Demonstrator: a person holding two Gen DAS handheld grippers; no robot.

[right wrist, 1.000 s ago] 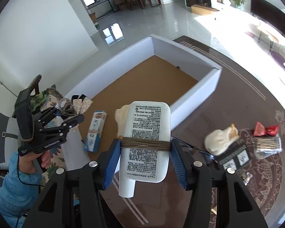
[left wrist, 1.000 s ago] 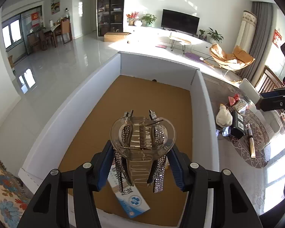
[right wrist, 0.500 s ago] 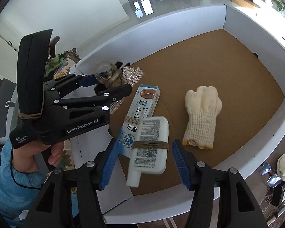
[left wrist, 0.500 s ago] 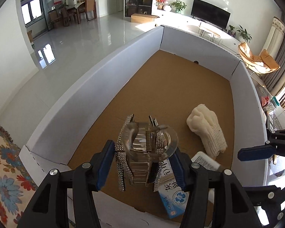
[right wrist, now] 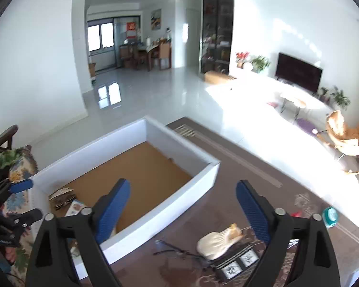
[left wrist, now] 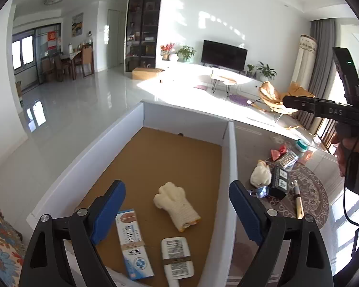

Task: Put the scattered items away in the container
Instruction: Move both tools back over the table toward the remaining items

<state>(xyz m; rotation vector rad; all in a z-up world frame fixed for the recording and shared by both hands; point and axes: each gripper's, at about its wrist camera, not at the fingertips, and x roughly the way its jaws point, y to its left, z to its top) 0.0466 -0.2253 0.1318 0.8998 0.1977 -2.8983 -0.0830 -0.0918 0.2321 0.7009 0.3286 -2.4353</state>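
Observation:
A white box with a brown cardboard floor (left wrist: 229, 157) (right wrist: 179, 205) holds a cream glove (left wrist: 176, 205), a toothpaste carton (left wrist: 134, 244) and a white bottle with a band (left wrist: 177, 258). A rhinestone hair clip (right wrist: 62, 196) lies in the box's near corner. My left gripper (left wrist: 177, 208) is open and empty above the box. My right gripper (right wrist: 183, 208) is open and empty over the box's right wall. On the table to the right lie a second cream glove (left wrist: 259, 175) (right wrist: 217, 240), a black card pack (left wrist: 280, 181) (right wrist: 237, 263) and glasses (right wrist: 174, 251).
A red bow (left wrist: 278, 151), a clear packet (left wrist: 287, 159), a teal-lidded jar (left wrist: 301, 144) (right wrist: 330, 216) and a pen-like stick (left wrist: 298, 201) lie on the patterned mat. A floral cushion (left wrist: 0, 246) is at the left. The right gripper's body (left wrist: 323, 110) shows in the left wrist view.
The left gripper let go of the hair clip and the right let go of the white bottle; both lie in the box. Both grippers opened and drew back, the right one toward the table.

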